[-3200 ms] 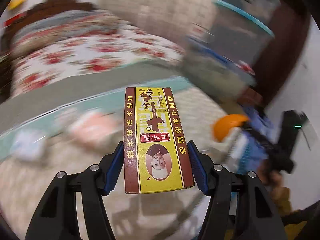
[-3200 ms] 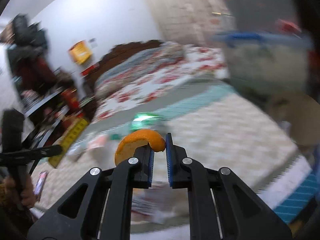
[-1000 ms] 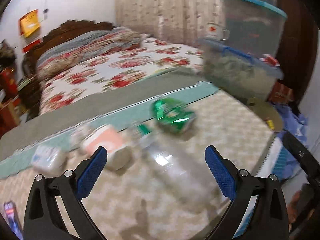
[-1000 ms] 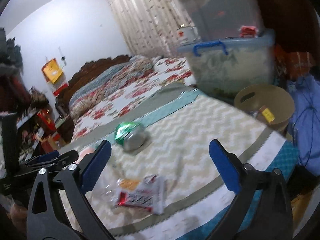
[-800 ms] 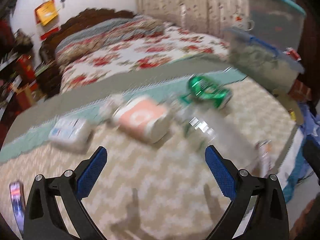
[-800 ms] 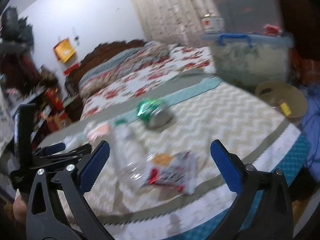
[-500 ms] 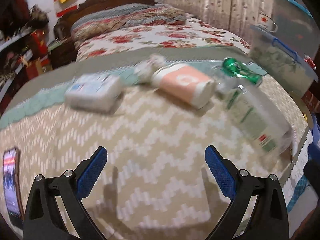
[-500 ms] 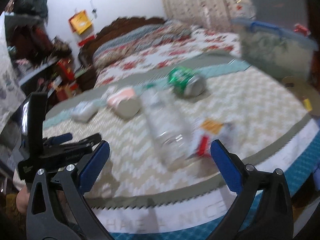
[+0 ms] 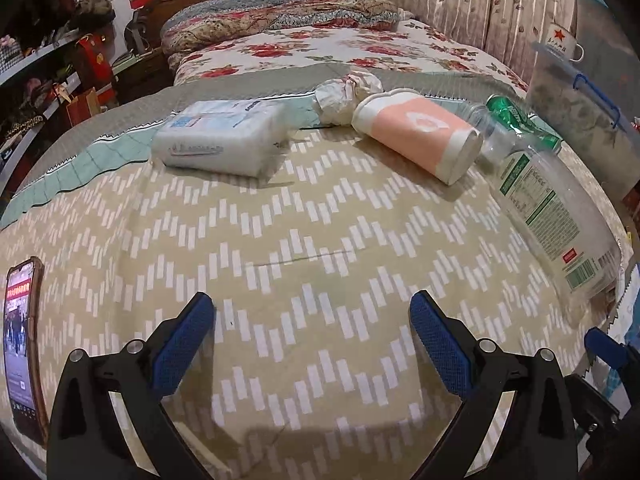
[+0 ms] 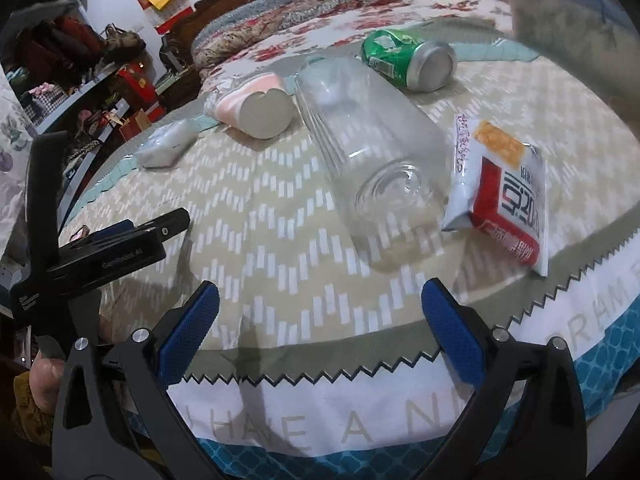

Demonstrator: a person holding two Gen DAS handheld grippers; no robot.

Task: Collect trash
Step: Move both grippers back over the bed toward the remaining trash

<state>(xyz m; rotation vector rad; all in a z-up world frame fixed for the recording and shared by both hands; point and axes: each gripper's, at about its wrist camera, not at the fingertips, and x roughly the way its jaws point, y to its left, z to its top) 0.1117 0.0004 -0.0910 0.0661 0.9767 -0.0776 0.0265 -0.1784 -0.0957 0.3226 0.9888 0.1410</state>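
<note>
Trash lies on a zigzag-patterned tablecloth (image 9: 304, 240). In the left wrist view I see a white tissue pack (image 9: 220, 138), a crumpled paper ball (image 9: 344, 92), a pink and white paper cup (image 9: 420, 134) on its side, a clear plastic bottle (image 9: 552, 200) and a green can (image 9: 516, 114). My left gripper (image 9: 310, 338) hovers open and empty over the cloth. The right wrist view shows the clear bottle (image 10: 368, 140), green can (image 10: 408, 58), pink cup (image 10: 256, 106) and a red and white snack wrapper (image 10: 504, 196). My right gripper (image 10: 320, 328) is open and empty at the table's near edge.
A phone (image 9: 22, 344) lies at the cloth's left edge. A bed with a floral cover (image 9: 340, 44) stands behind the table. A clear storage box (image 9: 580, 120) sits at the right. Shelves with clutter (image 10: 80, 92) line the left wall. A hand (image 10: 44, 376) holds the left gripper's handle.
The yellow box and the orange peel have left the grippers, and both stand open. Both cameras swung left and came down closer to the table, so the trash now looks nearer.
</note>
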